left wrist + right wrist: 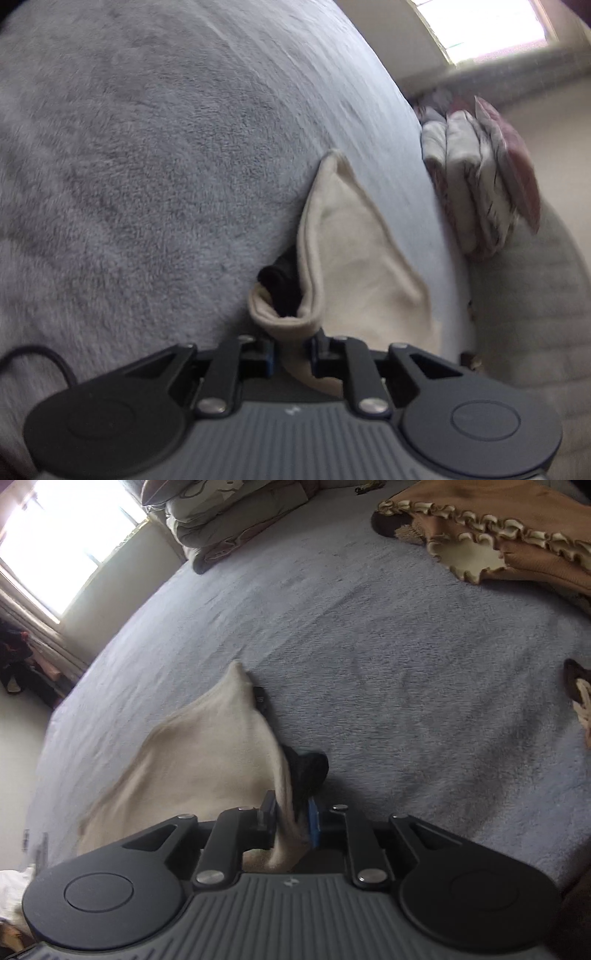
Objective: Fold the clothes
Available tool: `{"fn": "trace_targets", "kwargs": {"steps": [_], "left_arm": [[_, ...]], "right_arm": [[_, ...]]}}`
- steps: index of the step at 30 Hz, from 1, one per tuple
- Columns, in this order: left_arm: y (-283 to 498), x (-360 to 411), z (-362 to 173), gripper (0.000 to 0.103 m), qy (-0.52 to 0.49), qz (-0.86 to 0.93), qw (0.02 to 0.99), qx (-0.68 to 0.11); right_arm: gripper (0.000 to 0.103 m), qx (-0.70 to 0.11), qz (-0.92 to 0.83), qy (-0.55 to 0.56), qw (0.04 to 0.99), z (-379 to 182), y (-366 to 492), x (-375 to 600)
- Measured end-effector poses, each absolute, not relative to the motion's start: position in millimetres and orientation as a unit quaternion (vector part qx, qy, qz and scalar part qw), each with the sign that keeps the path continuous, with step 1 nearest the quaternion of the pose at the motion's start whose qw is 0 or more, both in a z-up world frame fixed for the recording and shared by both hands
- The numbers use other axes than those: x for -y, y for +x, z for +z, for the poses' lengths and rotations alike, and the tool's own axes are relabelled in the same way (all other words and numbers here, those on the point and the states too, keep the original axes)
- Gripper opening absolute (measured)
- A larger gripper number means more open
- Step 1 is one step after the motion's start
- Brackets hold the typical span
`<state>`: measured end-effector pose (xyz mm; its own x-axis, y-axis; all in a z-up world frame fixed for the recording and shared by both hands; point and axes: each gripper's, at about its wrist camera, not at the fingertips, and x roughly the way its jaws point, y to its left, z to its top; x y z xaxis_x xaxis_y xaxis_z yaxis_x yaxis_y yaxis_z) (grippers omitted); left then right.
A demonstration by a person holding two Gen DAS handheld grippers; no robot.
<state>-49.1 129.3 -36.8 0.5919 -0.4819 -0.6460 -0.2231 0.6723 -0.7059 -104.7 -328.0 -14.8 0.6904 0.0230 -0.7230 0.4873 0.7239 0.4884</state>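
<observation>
Now both grippers working w/ cream garment [354,258] over grey fleece blanket [129,166]. Left gripper [290,350] pinching cream hem between jaws; fabric rising fwd from tips to peak, black lining showing inside fold. Right gripper [291,823] clamping another edge of same garment [192,746], cloth spreading left of tips. Brown ruffled garment [498,542] lying well apart, far right. Folded bedding stack [476,184] sitting at bed edge.
</observation>
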Motion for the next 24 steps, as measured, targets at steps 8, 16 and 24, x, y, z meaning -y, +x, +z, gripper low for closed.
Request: {"fn": "trace_targets", "kwargs": {"steps": [8, 16, 24], "left_arm": [[-45.5, -118.5, -0.4, 0.080, -0.296, -0.047, 0.887, -0.353], [-1.2, -96.5, 24.1, 0.089, -0.270, -0.074, 0.898, -0.339], [27.6, -78.7, -12.4, 0.092, -0.217, -0.157, 0.918, -0.293]], "right_arm": [[0.055, -0.339, -0.187, 0.247, 0.888, 9.1, -85.8, 317.3], [0.074, -0.303, -0.147, 0.164, 0.927, 14.3, -42.4, 277.5], [0.074, -0.321, -0.111, 0.132, 0.931, -7.4, -1.6, 256.1]]}}
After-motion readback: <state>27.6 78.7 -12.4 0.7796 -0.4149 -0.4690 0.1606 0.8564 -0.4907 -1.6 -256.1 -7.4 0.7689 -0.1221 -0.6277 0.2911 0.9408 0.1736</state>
